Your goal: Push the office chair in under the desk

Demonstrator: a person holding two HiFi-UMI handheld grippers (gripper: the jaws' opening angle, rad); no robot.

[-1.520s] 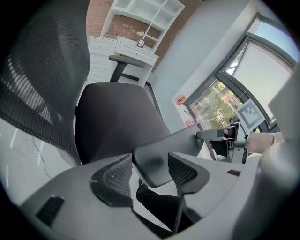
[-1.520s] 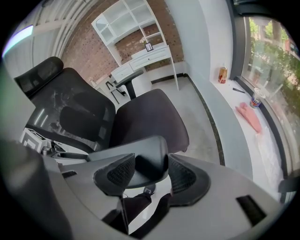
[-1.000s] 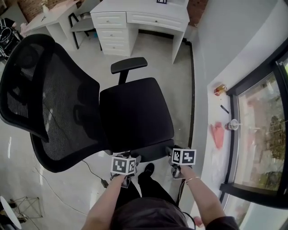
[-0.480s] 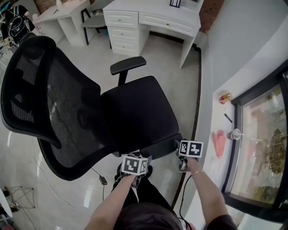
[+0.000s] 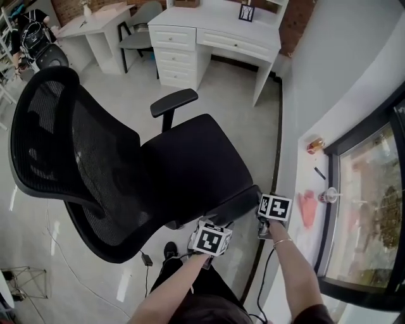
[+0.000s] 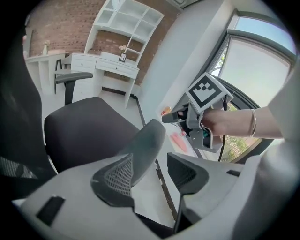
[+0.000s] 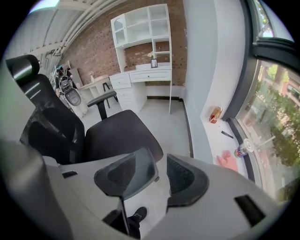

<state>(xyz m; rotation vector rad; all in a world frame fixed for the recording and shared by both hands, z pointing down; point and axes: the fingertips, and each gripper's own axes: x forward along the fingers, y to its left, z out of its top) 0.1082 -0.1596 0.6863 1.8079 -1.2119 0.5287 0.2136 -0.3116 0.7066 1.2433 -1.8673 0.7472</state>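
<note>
Rolled nearer the desk (image 5: 218, 25) yet well short of it, the office chair (image 5: 190, 164) is pushed by left gripper (image 6: 150, 164) and right gripper (image 7: 161, 171), jaws apart at its near armrest (image 6: 147, 140) to steer it.

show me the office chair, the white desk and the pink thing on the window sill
office chair (image 5: 190, 161): head view, middle of the seat cushion
white desk (image 5: 212, 19): head view, bare part of the desktop
pink thing (image 5: 308, 207): head view, its middle, on the sill
</note>
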